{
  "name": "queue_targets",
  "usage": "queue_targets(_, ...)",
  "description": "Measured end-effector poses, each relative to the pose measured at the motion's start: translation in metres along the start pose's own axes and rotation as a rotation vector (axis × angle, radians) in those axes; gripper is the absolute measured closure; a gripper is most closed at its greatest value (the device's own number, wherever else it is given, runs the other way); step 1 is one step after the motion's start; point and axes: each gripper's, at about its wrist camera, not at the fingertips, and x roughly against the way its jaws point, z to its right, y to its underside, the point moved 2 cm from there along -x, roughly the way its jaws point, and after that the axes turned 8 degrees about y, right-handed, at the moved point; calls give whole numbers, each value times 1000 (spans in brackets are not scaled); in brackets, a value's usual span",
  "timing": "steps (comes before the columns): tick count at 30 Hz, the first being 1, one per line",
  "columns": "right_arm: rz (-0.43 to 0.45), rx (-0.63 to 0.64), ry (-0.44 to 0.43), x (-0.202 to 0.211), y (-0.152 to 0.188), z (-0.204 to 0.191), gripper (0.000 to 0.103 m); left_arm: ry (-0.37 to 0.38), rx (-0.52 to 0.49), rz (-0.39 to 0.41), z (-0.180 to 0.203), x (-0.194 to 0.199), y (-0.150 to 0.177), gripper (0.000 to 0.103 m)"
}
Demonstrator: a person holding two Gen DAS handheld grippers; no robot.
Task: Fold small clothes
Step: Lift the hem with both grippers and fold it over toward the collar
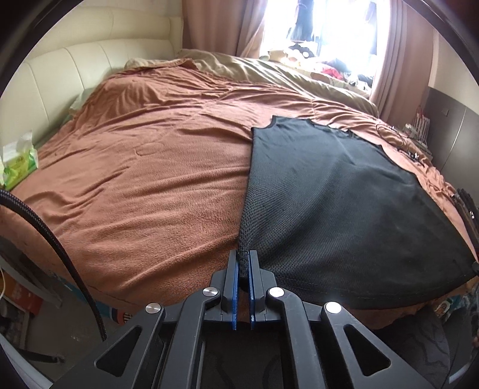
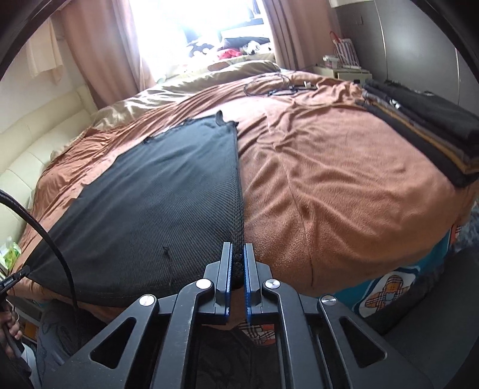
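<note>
Broadly, a bed fills both views, covered by a rumpled rust-brown blanket [image 1: 143,167] with a tan duvet [image 1: 269,71] bunched at the far end below a bright window framed by pink curtains [image 1: 215,27]. A cream padded headboard [image 1: 60,74] runs along one side.

On the blanket lies a black mesh tank top [image 1: 344,197], spread flat with its neck and armholes toward the window and its hem at the near edge of the bed. Near the bed's right edge, a stack of folded dark clothes [image 2: 425,125] rests well apart from the top. Thin cables [image 2: 269,86] lie on the blanket near the far end, and a green tissue pack [image 1: 19,161] sits by the headboard.

At the hem, the left gripper [image 1: 244,263] is clamped on one bottom corner of the top, mesh bunched between its blue pads. The right gripper [image 2: 238,263] pinches the other bottom corner the same way, fabric squeezed between its pads.
</note>
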Motion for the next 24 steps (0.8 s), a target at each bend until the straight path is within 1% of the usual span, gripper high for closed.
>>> queue_targets(8,56,0,-25,41,10,11,100,27,12,41,0,41,14,98)
queue_targets(15,109,23,-47,83,25,21,100,52,2,104,8,87,31,98)
queue_targets(24,159,47,-86,128,49,32,100,55,3,151,8,134,59,98)
